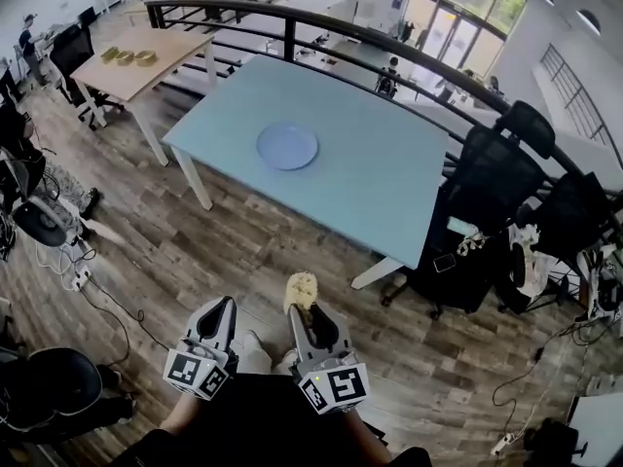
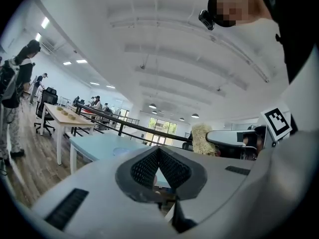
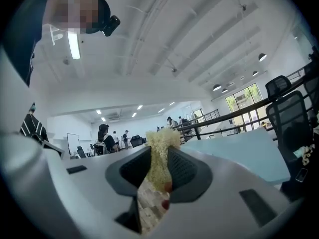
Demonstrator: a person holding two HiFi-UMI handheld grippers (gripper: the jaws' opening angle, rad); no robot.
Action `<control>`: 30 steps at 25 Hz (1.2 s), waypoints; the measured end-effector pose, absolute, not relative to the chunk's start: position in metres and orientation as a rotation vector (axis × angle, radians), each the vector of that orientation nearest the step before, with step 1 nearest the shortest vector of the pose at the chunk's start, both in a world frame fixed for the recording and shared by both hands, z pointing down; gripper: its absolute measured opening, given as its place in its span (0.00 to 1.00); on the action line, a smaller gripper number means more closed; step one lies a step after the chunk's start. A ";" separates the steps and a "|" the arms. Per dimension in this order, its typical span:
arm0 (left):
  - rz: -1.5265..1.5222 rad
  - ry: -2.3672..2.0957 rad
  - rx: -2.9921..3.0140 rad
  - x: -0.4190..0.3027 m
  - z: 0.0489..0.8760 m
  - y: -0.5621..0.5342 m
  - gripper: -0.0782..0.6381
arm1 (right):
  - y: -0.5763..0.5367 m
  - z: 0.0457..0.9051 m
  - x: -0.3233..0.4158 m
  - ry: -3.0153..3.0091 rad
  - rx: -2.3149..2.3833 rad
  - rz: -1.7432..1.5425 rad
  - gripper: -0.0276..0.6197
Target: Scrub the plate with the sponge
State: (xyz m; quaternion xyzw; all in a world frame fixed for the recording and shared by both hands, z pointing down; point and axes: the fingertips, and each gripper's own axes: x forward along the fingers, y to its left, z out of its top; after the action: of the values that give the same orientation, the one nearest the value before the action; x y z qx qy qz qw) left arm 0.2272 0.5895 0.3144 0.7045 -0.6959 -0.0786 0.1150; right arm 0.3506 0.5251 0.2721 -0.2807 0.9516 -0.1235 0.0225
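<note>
Pale-yellow fibrous sponge (image 3: 161, 139), likely light and squashy, sits pinched mid-body between the right gripper (image 3: 158, 166) jaws; the left gripper (image 2: 159, 152) jaws meet empty, the probably slippery pale-blue round plate (image 1: 287, 146) well ahead.

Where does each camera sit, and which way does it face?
Head view: person's head, steeply down at light blue table and round pale blue plate; left gripper, right gripper show.
Left gripper view: on that gripper, up along shut jaws; person's dark clothing shows.
Right gripper view: likewise, jaws shut on yellow fibrous sponge.
All share the table.
</note>
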 end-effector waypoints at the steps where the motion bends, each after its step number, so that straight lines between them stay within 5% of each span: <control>1: -0.237 -2.042 2.068 0.224 0.313 0.589 0.11 | 0.524 0.271 0.346 2.949 -0.867 -0.373 0.19; 30: -0.213 -2.077 2.166 0.088 0.314 0.572 0.11 | 0.521 0.269 0.218 2.890 -0.968 -0.324 0.20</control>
State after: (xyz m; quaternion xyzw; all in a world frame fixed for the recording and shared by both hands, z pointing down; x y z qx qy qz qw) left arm 0.0878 0.5720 0.3142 0.7183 -0.6889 -0.0707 0.0663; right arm 0.2181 0.5214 0.2686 -0.3156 0.9422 -0.1056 0.0381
